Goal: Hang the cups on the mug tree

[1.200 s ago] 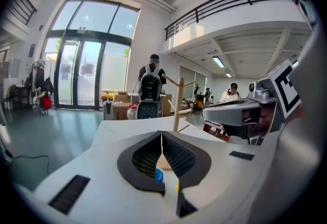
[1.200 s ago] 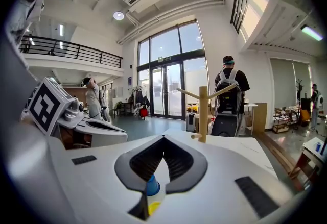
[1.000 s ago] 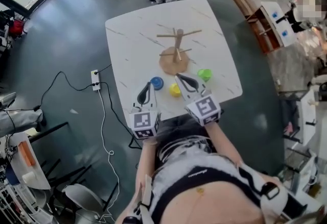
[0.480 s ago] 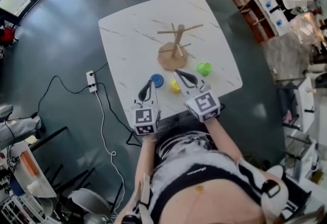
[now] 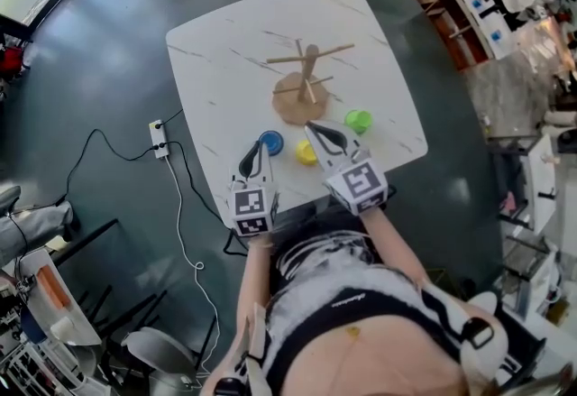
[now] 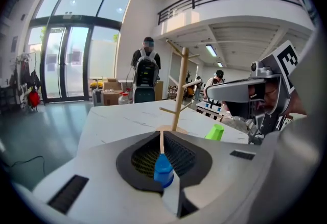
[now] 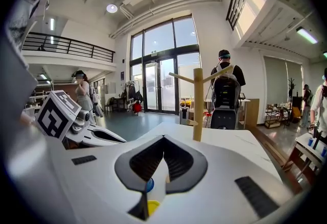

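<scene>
White desk (image 5: 225, 51) with faint grey veins and rounded corners. Wooden mug tree (image 5: 302, 95) stands upright on its round base, about mid-desk, and all the pegs I can see are bare. Three cups sit on the top toward my edge. The blue cup (image 5: 270, 143) is on the left. The yellow cup (image 5: 307, 152) is just right of it, a bit closer to me. The green cup (image 5: 358, 121) is further right, near the tree base. The cups don't touch each other or the tree. Can't tell which way up they sit.
</scene>
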Demonstrator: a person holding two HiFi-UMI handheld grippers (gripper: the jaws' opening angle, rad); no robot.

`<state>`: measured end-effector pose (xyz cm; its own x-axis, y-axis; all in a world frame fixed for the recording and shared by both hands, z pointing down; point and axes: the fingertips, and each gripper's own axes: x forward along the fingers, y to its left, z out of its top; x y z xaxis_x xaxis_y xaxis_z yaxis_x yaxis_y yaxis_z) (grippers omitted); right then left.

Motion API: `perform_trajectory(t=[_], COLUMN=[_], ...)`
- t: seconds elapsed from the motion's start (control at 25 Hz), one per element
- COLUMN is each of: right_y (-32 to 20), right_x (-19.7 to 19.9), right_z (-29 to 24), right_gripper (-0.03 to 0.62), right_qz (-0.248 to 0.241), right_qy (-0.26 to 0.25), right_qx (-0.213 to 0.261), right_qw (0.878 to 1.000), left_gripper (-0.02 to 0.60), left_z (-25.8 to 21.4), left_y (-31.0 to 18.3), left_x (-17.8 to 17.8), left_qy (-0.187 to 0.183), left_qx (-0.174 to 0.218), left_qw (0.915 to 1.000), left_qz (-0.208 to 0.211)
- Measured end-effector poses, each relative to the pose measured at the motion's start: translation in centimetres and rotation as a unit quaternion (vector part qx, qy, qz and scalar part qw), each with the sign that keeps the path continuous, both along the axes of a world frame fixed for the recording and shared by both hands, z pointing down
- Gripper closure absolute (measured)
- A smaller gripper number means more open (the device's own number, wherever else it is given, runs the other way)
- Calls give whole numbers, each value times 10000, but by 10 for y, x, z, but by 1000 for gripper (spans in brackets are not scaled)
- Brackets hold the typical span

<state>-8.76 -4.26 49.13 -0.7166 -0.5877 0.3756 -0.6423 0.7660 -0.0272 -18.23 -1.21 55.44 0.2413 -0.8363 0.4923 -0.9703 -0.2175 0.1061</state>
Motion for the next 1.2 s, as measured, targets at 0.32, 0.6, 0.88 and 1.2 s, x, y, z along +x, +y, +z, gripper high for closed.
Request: perform_trajectory(t=[0.32,0.6,0.88,1.2], right_y=[-3,-6,-5,-7], right_x=[8,10,8,17], right_z=[9,16,19,26], right_gripper=[590,589,589,589], right_qz=[-41,-50,-74,37], right_qy=[29,75,176,251], right_qx=[-151,-214,-211,-279], right_qw=[9999,9997,9996,9993], left_gripper=[537,436,359,325], left_z=[18,42,69,95], left_y=[1,1,-1,-7], left_x=[5,11,17,20], left_qy=[-127,-279,-560,-784], left_qx=[-337,-728,-1174,-1398], left_qw=[9993,9966,9898,9843], left_qz=[38,252,574,745])
